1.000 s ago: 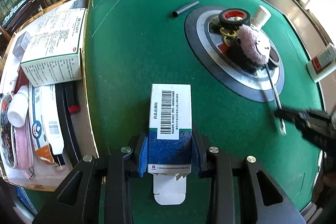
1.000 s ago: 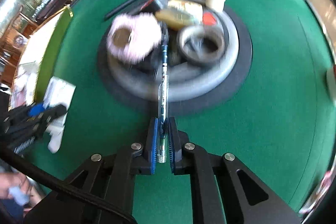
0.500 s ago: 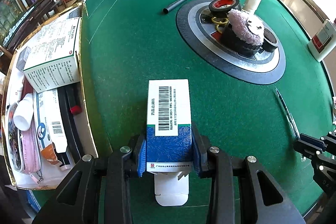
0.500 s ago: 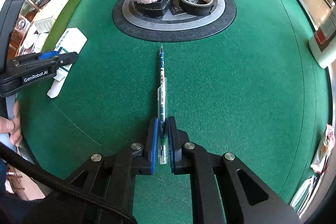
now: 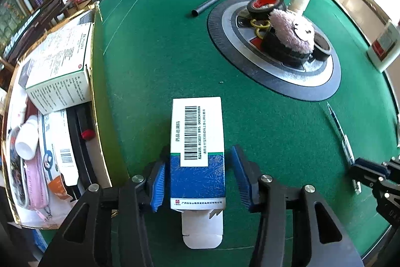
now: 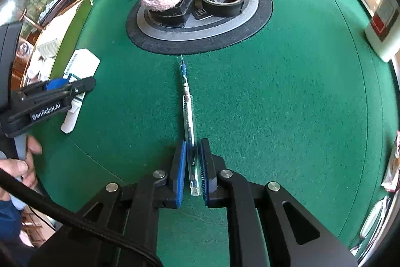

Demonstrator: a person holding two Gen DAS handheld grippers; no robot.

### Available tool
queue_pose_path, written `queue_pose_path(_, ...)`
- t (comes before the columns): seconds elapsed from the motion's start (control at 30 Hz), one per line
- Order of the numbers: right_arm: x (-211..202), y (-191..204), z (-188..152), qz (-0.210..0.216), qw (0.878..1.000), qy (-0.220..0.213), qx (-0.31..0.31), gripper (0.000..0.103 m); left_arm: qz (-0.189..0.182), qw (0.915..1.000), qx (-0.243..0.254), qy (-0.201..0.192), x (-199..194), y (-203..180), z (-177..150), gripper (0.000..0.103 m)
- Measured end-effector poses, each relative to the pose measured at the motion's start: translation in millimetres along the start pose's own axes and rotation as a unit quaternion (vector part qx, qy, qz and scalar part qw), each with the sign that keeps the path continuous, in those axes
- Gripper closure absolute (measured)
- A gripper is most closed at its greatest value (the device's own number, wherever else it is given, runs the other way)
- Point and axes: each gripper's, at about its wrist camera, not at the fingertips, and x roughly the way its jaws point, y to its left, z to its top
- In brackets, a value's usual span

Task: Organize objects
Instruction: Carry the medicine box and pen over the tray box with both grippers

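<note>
straddling the medicine box [image 5: 197,154], the left gripper [image 5: 198,175] shows green felt on both sides between its blue pads [image 5: 157,183] and the carton, so it is spread and not gripping. the box lies flat on the green table [image 5: 155,46], barcode face up, its long axis running straight out along the fingers, its loose white flap toward the camera. over on the other side, the right gripper [image 6: 192,167] has its pads close around the tail of the pen [image 6: 188,116], yet slivers of gap show either side of the clear barrel, so that one looks let go too, pen resting on the felt with its tip aimed at the round centre console [image 6: 200,24]. from the left wrist view the open storage box [image 5: 98,101], already full of cartons and a pink pouch, sits just to the left of the carton, its green wall running roughly parallel to the carton's length. my read: if the carton is headed in there, the left hand is plainly nearer, and it's a sideways carry over that wall; the pen is well apart on the right.
</note>
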Motion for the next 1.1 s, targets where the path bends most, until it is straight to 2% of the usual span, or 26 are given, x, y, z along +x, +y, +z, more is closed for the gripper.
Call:
queue_pose_path(0.07,2,-1,1,0.009,1.0,-0.005,0.004,0.096,0.0,1.0,0.004,-0.008,-1,-1,-2,0.063)
queue_pose_path(0.1,1,-2,-1,0.011,1.0,-0.007,-0.002,0.096,-0.003,0.9999,0.005,-0.011,-2,0,-3,0.073)
queue_pose_path(0.13,-1,-4,-3,0.017,1.0,-0.008,0.003,0.096,0.001,0.9999,0.006,-0.015,-3,0,-4,0.074)
queue_pose_path(0.2,-2,-7,-5,0.034,0.999,-0.007,0.023,0.096,-0.009,0.9999,0.002,-0.014,-5,1,-7,0.074)
queue_pose_path(0.3,-8,-3,-10,0.033,0.999,-0.014,0.02,0.096,-0.046,0.9986,-0.025,-0.01,-10,5,-12,0.074)
queue_pose_path(0.5,-16,3,-13,0.049,0.998,-0.017,0.02,0.096,-0.064,0.9971,-0.038,-0.012,-23,4,-20,0.074)
queue_pose_path(0.73,-12,29,-5,0.065,0.998,-0.021,0.004,0.096,-0.061,0.9967,-0.035,-0.039,-52,7,-27,0.074)
queue_pose_path(1.1,-14,84,10,0.091,0.994,-0.033,-0.046,0.096,-0.056,0.9926,-0.056,-0.092,-106,40,-33,0.074)
